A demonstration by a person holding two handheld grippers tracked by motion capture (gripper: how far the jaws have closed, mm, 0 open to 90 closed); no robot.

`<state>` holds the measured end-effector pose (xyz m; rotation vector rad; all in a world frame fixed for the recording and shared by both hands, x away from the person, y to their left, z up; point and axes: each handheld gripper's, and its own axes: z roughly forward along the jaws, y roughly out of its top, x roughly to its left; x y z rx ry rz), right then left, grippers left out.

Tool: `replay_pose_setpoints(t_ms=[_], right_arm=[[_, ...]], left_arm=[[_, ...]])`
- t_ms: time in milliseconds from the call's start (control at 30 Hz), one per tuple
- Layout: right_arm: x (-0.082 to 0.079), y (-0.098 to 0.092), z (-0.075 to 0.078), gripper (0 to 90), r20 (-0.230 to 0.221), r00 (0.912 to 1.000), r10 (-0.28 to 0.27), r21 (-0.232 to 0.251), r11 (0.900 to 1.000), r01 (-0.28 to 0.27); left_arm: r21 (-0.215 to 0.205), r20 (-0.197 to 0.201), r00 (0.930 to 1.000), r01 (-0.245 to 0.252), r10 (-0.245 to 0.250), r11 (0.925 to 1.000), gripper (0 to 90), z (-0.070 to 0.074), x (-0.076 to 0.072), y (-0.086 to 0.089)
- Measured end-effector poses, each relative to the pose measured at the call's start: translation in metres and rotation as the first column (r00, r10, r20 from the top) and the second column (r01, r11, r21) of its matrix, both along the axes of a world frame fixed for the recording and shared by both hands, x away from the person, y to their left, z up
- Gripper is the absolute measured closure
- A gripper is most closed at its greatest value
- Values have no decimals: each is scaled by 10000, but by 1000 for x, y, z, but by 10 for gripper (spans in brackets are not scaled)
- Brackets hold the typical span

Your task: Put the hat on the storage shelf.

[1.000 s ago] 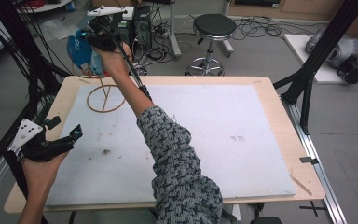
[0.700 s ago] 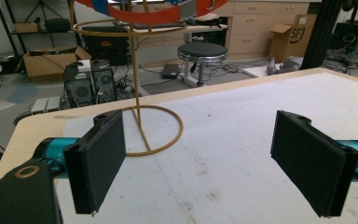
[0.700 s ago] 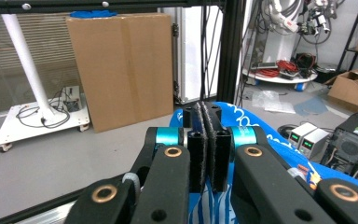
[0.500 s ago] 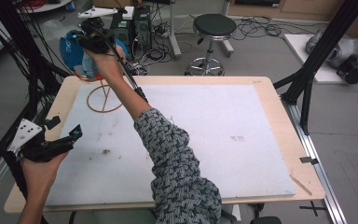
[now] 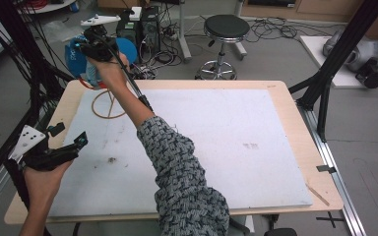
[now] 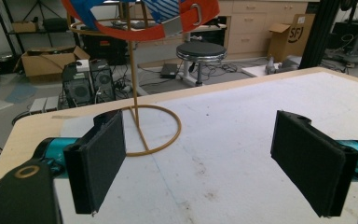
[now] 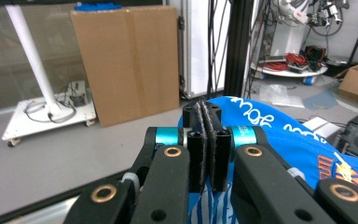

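A blue cap point(image 5: 78, 61) with orange trim sits on top of a thin gold wire stand point(image 5: 109, 104) at the table's far left corner. My right gripper point(image 5: 86, 44) reaches over it, its jaws pressed together at the cap's cloth. In the right gripper view the pads point(image 7: 200, 140) meet with no gap, and the blue cap point(image 7: 279, 135) lies just under and behind them. My left gripper point(image 5: 70, 133) hovers open and empty at the table's near left. Its wide-spread jaws point(image 6: 200, 158) frame the stand's ring base point(image 6: 154, 130), with the cap point(image 6: 168, 14) above.
A white mat point(image 5: 226, 137) covers most of the wooden table. Beyond the far edge stand a black stool point(image 5: 225, 27) and computer towers point(image 5: 140, 27). Black frame posts point(image 5: 325, 88) rise at the right edge and along the left side. A cardboard box point(image 7: 126, 60) stands farther off.
My right hand has shifted a little to the left with the cap, and blue cloth now shows on both sides of the hand. The left gripper has stayed put.
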<state>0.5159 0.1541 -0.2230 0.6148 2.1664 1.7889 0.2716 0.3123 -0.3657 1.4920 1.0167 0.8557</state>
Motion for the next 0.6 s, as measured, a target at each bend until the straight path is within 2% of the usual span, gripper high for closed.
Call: replay_pose_setpoints(t_ms=[300,500,533,600], right_arm=[[-3,6,-1,888,-9,9999,126,-1,9999,-126],[-2,5,1,888,-101,9995,315,357,9989,-311],[-2,5,2,888,-240,9989,412,485,9980,-400],[-2,5,2,888,-199,9989,418,447,9982,-409]], left_arm=[[16,-4,10000,21,-21,10000,181,0,0,-1],[2,-8,10000,22,-22,10000,181,0,0,-1],[2,-15,10000,19,-19,10000,181,0,0,-1],[18,-32,10000,46,-46,10000,181,-1,0,-1]])
